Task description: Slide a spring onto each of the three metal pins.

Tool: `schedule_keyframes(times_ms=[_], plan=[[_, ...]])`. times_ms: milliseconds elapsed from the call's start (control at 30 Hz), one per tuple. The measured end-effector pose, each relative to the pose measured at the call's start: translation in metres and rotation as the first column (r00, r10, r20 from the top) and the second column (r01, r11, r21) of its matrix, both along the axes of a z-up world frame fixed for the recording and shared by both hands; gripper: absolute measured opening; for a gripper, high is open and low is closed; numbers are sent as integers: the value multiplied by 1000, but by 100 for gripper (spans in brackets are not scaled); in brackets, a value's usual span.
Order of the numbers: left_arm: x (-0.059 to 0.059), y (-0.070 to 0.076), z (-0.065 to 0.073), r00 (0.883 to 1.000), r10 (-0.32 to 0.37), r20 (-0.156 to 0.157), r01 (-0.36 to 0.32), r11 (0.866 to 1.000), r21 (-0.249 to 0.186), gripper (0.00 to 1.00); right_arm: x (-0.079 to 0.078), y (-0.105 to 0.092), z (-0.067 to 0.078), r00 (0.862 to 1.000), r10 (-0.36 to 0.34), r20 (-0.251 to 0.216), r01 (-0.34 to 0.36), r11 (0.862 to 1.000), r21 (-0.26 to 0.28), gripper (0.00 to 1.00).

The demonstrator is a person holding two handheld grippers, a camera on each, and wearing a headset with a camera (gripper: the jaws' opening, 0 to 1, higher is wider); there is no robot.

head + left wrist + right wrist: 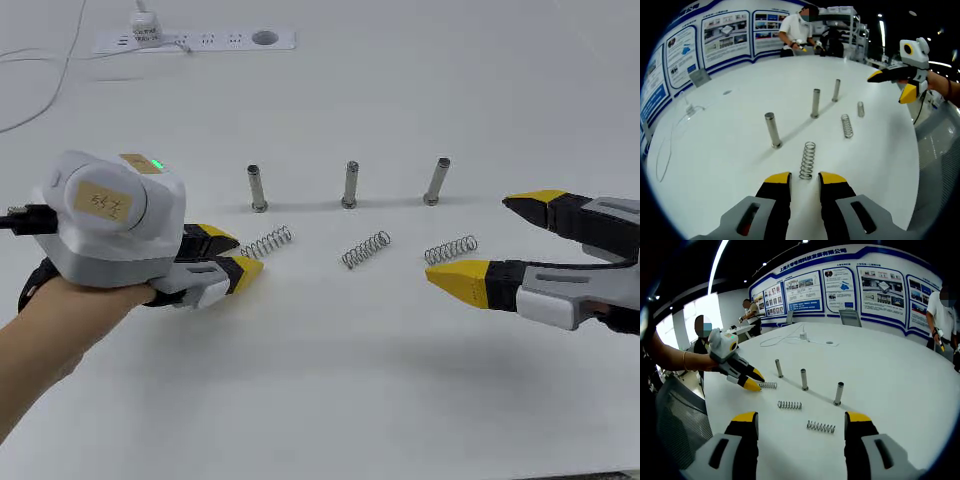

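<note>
Three metal pins stand upright in a row on the white table: left pin, middle pin, right pin. A spring lies flat in front of each: left spring, middle spring, right spring. My left gripper sits just left of the left spring, jaws a little apart, nothing held. My right gripper is wide open, with the right spring lying just ahead between its jaws. The pins also show in the left gripper view and the right gripper view.
A white power strip with a plugged adapter and a cable lies at the table's far edge. People stand beyond the table, and wall posters hang behind.
</note>
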State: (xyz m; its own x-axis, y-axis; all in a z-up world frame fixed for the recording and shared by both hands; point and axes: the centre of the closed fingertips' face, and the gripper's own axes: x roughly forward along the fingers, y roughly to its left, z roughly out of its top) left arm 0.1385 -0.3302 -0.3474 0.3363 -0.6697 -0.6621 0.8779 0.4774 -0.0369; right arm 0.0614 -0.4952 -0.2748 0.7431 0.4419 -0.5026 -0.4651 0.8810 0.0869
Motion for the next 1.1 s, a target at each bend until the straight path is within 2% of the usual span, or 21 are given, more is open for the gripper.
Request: schedule_keyframes(times_ms=[200, 267, 533, 633, 733, 867, 967, 1100], plan=[[-2, -1, 0, 1000, -17, -1, 17, 1000, 4, 15, -1, 0, -3, 1000, 3, -12, -3, 1000, -11, 71], [-2, -1, 0, 1000, -21, 10, 21, 1000, 7, 12, -1, -1, -3, 1000, 1, -13, -1, 1000, -13, 70], [-4, -4, 0, 998, -50, 39, 50, 999, 13, 10, -1, -3, -1, 1000, -5, -11, 5, 1000, -14, 70], [-4, -4, 2, 996, -60, 63, 60, 998, 12, 10, 0, -4, 0, 1000, -11, -11, 11, 1000, -15, 71], [-5, -7, 7, 996, -56, 67, 58, 998, -20, 10, 1, -4, 2, 1000, -18, -7, 18, 1000, -9, 72], [-5, -8, 14, 995, -50, 89, 53, 998, -38, 10, 2, -4, 4, 1000, -26, -4, 26, 1000, 2, 73], [-5, -9, 24, 995, -27, 99, 35, 996, -82, 10, 4, -3, 5, 999, -38, -5, 38, 999, 20, 72], [-10, -14, 34, 996, 2, 85, 10, 989, -147, 10, 7, -1, 11, 998, -60, 0, 59, 995, 78, 70]])
